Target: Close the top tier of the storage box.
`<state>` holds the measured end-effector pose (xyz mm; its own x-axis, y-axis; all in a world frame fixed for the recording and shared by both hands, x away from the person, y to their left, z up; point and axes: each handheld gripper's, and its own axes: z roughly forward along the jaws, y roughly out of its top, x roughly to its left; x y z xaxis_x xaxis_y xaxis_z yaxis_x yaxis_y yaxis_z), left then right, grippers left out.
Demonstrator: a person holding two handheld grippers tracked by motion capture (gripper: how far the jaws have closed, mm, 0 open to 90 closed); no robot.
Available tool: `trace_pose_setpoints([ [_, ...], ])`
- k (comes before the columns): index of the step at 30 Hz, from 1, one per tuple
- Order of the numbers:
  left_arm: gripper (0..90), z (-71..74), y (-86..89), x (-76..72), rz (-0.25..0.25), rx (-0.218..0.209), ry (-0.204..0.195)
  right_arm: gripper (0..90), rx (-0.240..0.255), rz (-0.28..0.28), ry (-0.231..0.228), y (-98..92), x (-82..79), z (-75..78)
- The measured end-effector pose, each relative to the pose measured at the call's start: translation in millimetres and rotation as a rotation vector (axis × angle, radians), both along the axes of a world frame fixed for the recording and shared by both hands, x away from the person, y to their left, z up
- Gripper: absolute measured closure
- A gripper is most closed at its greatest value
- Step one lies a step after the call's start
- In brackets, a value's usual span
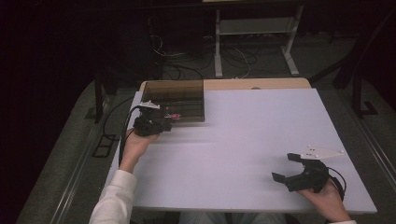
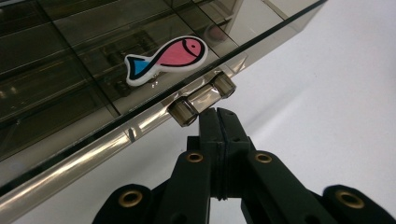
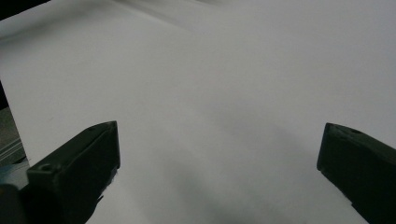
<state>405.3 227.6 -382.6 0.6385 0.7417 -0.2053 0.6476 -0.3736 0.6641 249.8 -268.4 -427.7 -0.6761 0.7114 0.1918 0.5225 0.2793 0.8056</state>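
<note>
Just ahead of the clenched left jaws: small hinge-like latch [image 2: 201, 100] on the near edge of the smoked plastic box [image 1: 173, 99], tips touching or almost touching it, nothing pinched between them. Likely light, rigid, slick, somewhat brittle; thin lid edge and latch knuckles the only real purchase, best nudged or hooked at the latch rather than squeezed on the flat lid. Beyond the tips, on or under the lid, cannot tell which: pink and blue fish shape [image 2: 166, 59], up-left of the jaws. Left gripper [image 1: 150, 122] at the box's near-left corner on the white table [image 1: 243, 140]. Well apart, near the table's right front: right gripper [image 1: 286, 168], jaws spread wide, empty, bare tabletop between them.
</note>
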Motion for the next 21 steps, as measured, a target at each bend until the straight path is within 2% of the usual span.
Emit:
trace_pose_setpoints([
  [6,89.1,-0.3,2.1,3.1,0.013,-0.013,0.007,0.0,-0.001,0.0,0.0,0.1,-0.1,0.0],
  [10,89.1,2.2,0.3,5.8,0.01,0.005,0.005,0.0,-0.001,-0.001,0.001,0.0,0.0,-0.1],
  [21,89.1,4.7,-2.1,11.9,0.016,0.014,0.005,0.0,-0.001,0.0,0.0,-0.2,-0.1,-0.1],
])
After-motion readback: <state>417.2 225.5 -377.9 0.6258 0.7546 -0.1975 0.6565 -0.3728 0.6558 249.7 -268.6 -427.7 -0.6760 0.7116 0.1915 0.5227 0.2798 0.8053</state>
